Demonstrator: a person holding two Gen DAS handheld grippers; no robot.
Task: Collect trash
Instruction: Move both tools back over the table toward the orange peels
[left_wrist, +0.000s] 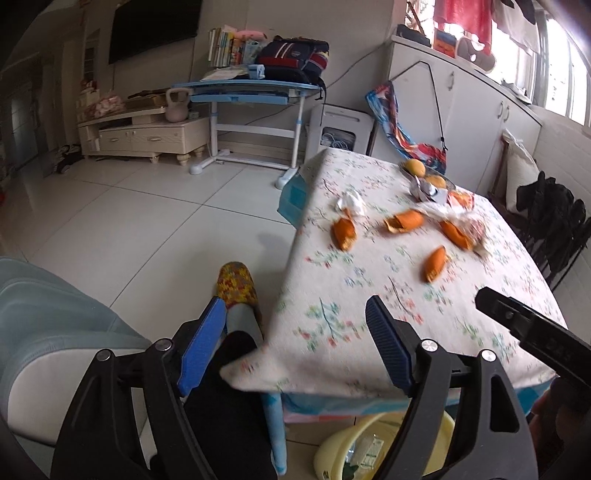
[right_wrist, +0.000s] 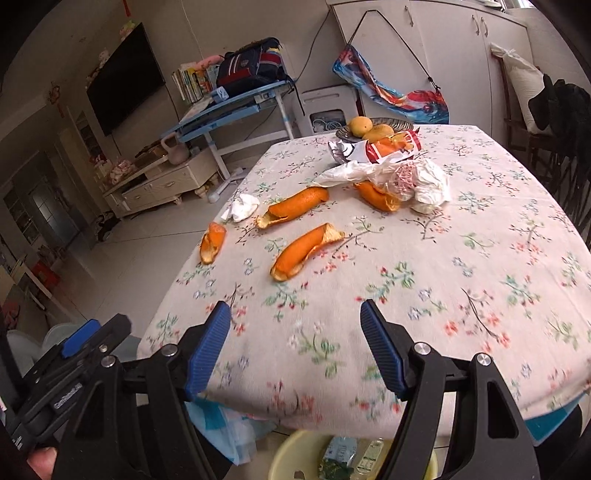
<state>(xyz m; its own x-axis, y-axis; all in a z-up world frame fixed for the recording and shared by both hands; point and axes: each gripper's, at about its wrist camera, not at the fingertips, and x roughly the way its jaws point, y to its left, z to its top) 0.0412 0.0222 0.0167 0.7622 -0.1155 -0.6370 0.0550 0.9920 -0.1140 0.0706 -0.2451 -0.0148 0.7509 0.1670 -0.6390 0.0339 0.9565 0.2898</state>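
We hold both grippers over the near edge of the tabletop (right_wrist: 461, 236), left gripper (left_wrist: 295, 347) and right gripper (right_wrist: 295, 347) each with fingers spread wide and gripping nothing. Four peels (right_wrist: 304, 251) lie mid-tabletop, tissue (right_wrist: 242, 207) near the left edge, wrappers (right_wrist: 399, 177) toward the far edge. A bin (right_wrist: 291, 456) sits on the floor below the near edge.

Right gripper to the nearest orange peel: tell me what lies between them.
Only bare floral tablecloth lies between the right gripper and the nearest orange peel, shown in the right wrist view.
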